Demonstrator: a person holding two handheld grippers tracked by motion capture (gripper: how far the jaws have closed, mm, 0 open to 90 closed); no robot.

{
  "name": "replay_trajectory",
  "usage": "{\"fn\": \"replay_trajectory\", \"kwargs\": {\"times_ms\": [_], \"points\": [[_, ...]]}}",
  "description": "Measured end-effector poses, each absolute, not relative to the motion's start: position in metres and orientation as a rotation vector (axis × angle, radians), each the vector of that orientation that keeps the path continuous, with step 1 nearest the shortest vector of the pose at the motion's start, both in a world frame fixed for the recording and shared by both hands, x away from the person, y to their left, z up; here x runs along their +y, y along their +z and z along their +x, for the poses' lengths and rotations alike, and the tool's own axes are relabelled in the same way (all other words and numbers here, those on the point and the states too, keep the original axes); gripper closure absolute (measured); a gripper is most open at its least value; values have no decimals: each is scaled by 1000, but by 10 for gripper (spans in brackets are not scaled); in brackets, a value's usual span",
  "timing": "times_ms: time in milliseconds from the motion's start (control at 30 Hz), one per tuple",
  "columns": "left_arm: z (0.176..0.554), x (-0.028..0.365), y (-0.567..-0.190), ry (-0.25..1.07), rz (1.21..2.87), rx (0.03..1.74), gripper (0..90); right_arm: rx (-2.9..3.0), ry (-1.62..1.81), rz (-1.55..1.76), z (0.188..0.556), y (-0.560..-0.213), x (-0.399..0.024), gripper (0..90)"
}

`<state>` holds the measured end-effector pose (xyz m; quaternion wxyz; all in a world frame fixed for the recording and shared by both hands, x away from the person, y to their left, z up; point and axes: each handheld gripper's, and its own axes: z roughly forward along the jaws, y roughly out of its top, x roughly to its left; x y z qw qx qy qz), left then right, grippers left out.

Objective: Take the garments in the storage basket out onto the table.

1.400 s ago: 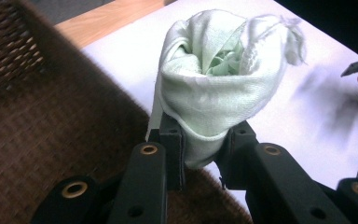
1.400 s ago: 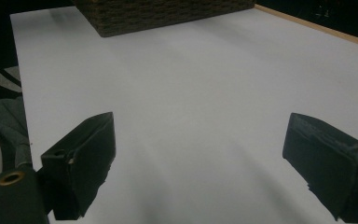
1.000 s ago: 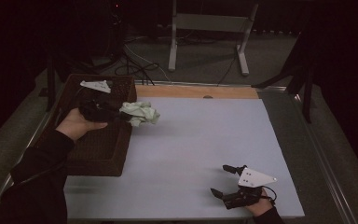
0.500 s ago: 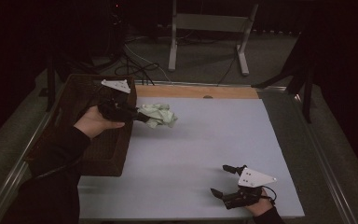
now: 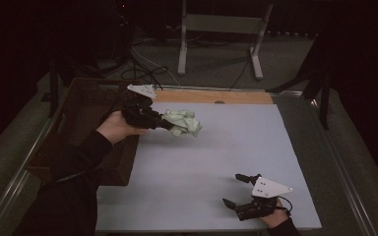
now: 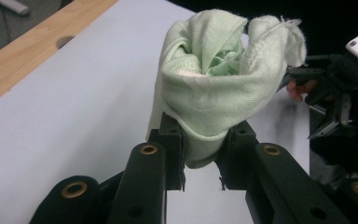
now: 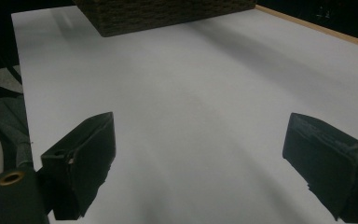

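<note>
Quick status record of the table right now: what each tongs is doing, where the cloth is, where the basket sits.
left tongs: shut on the green cloth, held above the mat's left part, just right of the basket
green cloth: bunched, pinched at its lower edge between the black jaws
right tongs: open, nothing between the jaws, near the mat's front right edge
basket: dark woven, at the left side of the table
mat: pale, bare in the middle
</note>
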<state>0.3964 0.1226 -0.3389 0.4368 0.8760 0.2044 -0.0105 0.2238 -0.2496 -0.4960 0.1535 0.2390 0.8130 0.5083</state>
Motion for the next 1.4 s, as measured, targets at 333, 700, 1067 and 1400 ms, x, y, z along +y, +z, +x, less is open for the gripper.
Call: {"fn": "replay_trajectory", "kwargs": {"times_ms": [333,700,1067,1400], "points": [[400,97,-345,8,2165,421,749,2332,1458,690,224,-496,-249,97],[403,75,-352,40,2173,378,748,2331,1458,685,224,-496,-250,97],[413,49,-355,58,2177,377,745,2329,1462,690,224,-496,-250,97],[426,23,-350,101,2124,529,492,2332,1452,685,222,-496,-251,97]]}}
